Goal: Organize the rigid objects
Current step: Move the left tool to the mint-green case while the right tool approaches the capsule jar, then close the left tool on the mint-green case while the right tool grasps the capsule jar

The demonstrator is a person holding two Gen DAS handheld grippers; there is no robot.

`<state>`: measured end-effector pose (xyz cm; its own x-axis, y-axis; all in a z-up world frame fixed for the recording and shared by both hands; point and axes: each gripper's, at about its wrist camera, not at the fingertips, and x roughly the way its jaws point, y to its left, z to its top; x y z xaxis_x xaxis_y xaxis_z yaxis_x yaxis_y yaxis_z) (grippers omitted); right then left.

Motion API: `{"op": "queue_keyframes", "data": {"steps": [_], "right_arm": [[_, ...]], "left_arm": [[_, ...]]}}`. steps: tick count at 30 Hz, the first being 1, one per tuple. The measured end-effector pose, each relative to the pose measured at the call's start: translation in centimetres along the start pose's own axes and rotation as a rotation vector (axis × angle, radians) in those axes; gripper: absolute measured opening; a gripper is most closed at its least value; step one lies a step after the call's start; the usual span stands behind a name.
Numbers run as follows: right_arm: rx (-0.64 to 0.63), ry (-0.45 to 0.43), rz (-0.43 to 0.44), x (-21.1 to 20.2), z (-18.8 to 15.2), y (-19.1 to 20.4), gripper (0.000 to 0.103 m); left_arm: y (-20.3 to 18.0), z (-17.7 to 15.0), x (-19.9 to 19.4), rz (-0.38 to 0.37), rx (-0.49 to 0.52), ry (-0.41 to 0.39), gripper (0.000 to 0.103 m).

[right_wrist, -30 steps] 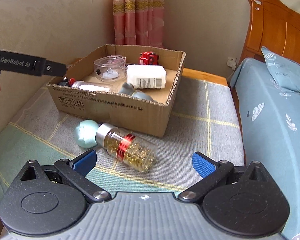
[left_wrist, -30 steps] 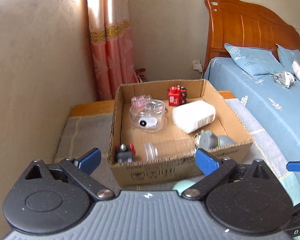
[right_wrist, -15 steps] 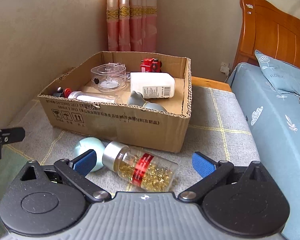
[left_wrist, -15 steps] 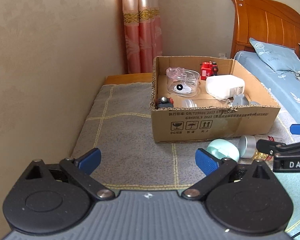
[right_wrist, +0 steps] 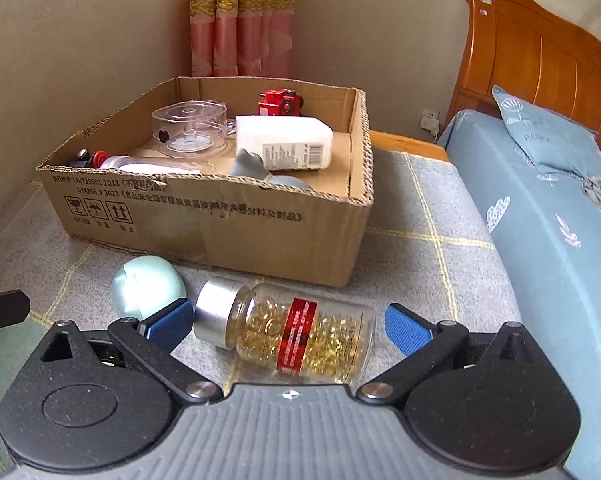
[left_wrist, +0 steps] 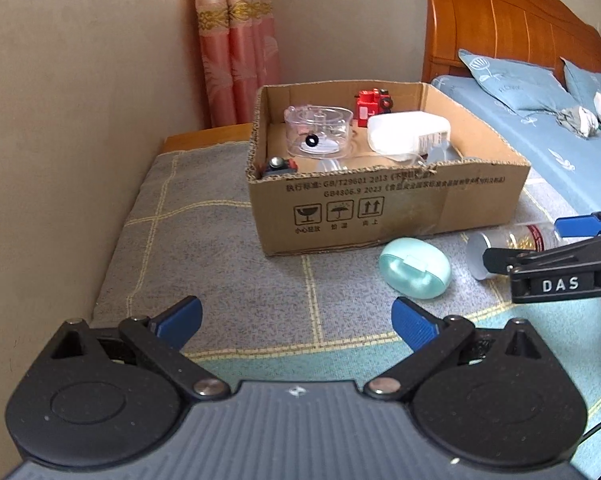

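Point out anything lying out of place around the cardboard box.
Two things lie outside the cardboard box, on the blanket in front of it: the capsule bottle, tipped on its side between the open right tongs, and the mint egg-shaped case. Nothing looks spilled or broken.

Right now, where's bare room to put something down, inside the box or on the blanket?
Inside the cardboard box: bare floor only in the right corner, between the white bottle and the right wall. The left and middle are crowded. On the blanket: open to the left of the box, up to the wall. In front it is tight: teal case, capsule jar.
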<state>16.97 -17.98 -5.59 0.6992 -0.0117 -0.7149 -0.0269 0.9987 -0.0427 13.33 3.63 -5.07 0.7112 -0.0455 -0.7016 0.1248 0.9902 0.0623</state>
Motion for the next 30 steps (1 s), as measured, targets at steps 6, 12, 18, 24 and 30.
{"op": "queue_keyframes", "data": {"steps": [6,12,18,24,30], "right_arm": [[0.021,0.068,-0.024,0.8,-1.7,-2.3,0.103],[0.027,0.087,0.009,1.2,-2.5,-3.3,0.103],[0.002,0.068,0.027,1.2,-2.6,-3.5,0.103],[-0.008,0.050,0.038,1.1,-2.9,-3.6,0.103],[-0.013,0.044,0.043,1.1,-2.9,-3.7,0.103]], "left_arm": [[-2.2,0.1,2.1,-0.032,0.092,0.031,0.100],[-4.1,0.0,4.5,-0.123,0.181,0.076,0.100],[-4.3,1.0,6.1,-0.226,0.195,0.096,0.101],[-5.0,1.7,6.8,-0.278,0.212,0.088,0.095],[-5.6,2.5,6.7,-0.312,0.243,0.067,0.074]]}}
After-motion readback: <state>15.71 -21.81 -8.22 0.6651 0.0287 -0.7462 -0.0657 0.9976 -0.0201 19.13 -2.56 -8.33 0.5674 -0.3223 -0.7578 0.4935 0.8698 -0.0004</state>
